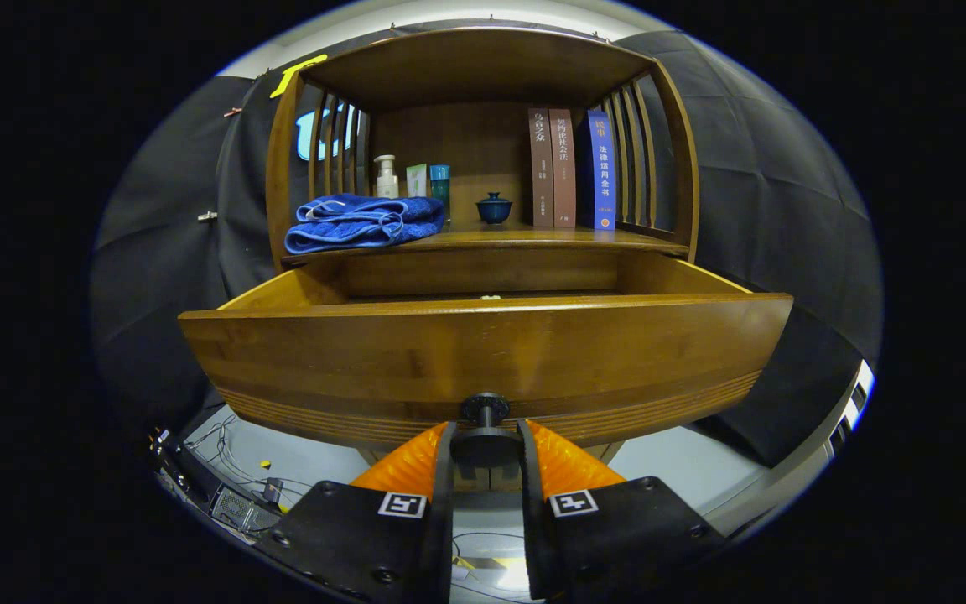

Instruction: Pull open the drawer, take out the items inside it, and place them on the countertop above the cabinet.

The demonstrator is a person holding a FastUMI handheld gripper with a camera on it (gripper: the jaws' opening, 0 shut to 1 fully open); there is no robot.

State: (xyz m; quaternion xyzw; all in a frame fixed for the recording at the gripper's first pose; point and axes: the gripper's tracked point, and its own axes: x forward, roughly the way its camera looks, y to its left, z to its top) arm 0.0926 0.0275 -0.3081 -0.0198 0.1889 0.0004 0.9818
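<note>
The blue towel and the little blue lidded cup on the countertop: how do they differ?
The blue towel is soft, folded and lies flat and wide; the lidded cup is hard, glossy, small and stands upright. The towel is a brighter blue, the cup darker. The towel sits toward the bottles, the cup nearer the books. Both rest on the countertop, beyond the open drawer, whose knob the gripper grips.

- Staged home corner inside a recording booth: black cloth wall (785, 210) behind a wooden cabinet (483, 252)
- Household props: folded blue towel (361, 222), books (571, 168), pump bottle (385, 177)
- Loose cables (231, 457) on floor
</note>
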